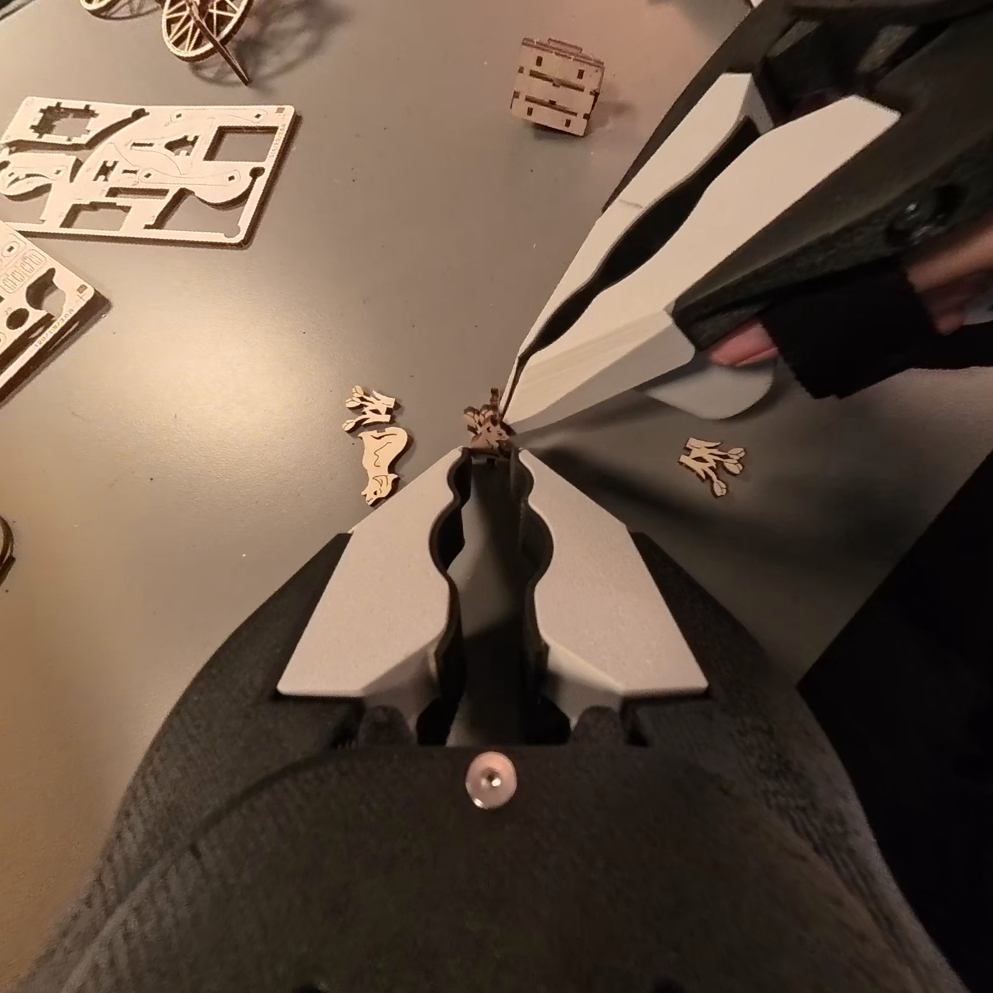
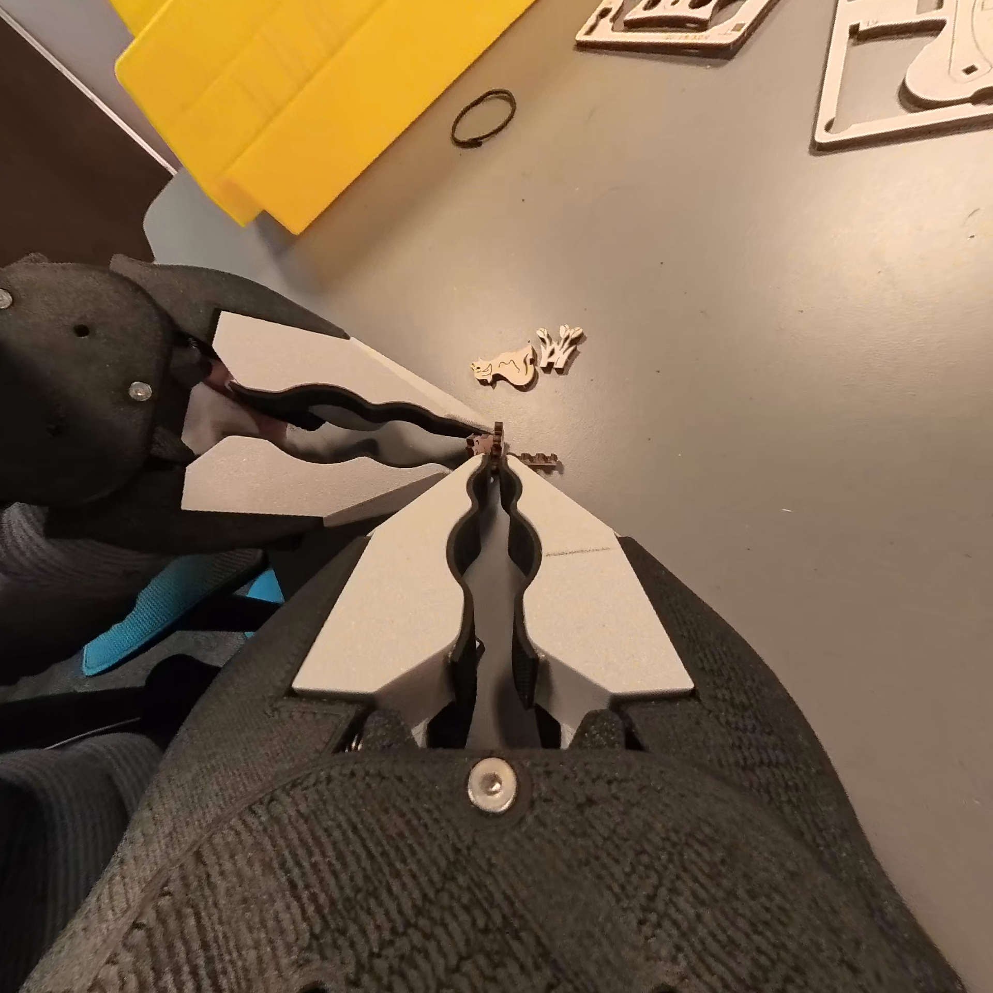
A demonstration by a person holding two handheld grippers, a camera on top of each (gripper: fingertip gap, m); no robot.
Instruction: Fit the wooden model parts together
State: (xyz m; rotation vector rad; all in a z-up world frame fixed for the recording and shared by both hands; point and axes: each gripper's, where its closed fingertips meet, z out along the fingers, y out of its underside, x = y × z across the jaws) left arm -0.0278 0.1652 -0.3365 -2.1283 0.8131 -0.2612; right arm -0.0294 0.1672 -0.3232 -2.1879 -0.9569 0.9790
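Observation:
My left gripper [image 1: 488, 455] is shut on a small wooden part [image 1: 485, 430] just above the grey table. My right gripper [image 1: 506, 411] comes in from the upper right, shut on a second small wooden part [image 1: 493, 400] that touches the first. In the right wrist view my right gripper [image 2: 491, 463] and my left gripper [image 2: 473, 439] meet tip to tip around the joined parts [image 2: 488, 441]. A cat-shaped piece [image 1: 379, 462] and a flower piece [image 1: 373, 408] lie to the left, and another flower piece [image 1: 712, 465] lies to the right.
Two punched wooden sheets [image 1: 139, 166] [image 1: 32, 306] lie at the left, a small wooden box [image 1: 556, 86] and a wheeled assembly [image 1: 204, 27] at the back. A yellow folded board [image 2: 301, 91] and a black ring [image 2: 483, 117] lie beyond. The table edge [image 1: 886, 580] runs close on the right. My two grippers' fingertips are within a few centimetres of each other. The flower piece [image 1: 373, 408] sits 4 centimetres or so from the ends of my left fingers. My right wrist view [image 2: 553, 350] looks at it from another angle.

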